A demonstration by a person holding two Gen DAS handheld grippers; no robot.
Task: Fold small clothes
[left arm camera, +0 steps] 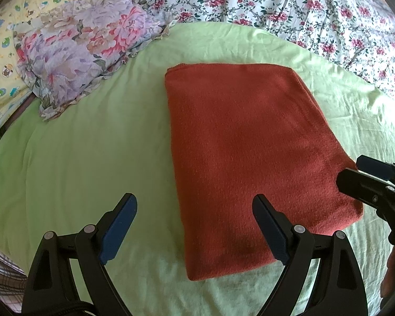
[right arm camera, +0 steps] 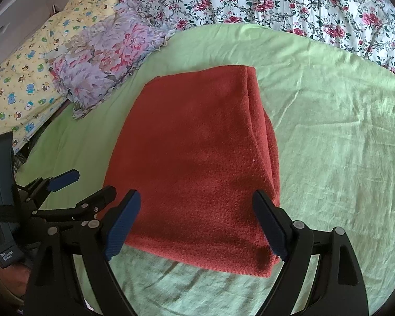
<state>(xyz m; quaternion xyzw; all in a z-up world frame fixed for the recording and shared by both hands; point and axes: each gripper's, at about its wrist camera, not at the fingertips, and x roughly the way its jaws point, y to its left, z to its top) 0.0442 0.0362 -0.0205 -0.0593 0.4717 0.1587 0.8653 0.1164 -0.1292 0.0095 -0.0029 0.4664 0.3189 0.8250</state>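
The red cloth (left arm camera: 250, 158) lies folded into a thick rectangle on the light green sheet (left arm camera: 92, 158) that covers the bed, and we see it flat, with its layered edges stacked along the side that shows to the right in the right wrist view. Our left gripper (left arm camera: 194, 226) hovers over the near part of the sheet with its fingers spread wide and nothing between them; its left blue pad sits over bare green sheet, while its right pad sits over the near part of the cloth. Our right gripper (right arm camera: 197, 223) hangs over the near edge of the cloth, its fingers likewise spread wide and empty, with the red fabric filling the gap between them in its own view. From the left wrist camera we catch the right gripper's black tips near the cloth's near right corner, apart from each other. Whether either gripper touches the fabric, we cannot tell. Beyond the cloth, a lilac floral pillow (left arm camera: 84, 50) rests on the far left of the sheet, beside a yellow cartoon-print blanket (right arm camera: 26, 89). A white quilt with red flowers (left arm camera: 289, 8) lies along the far edge.
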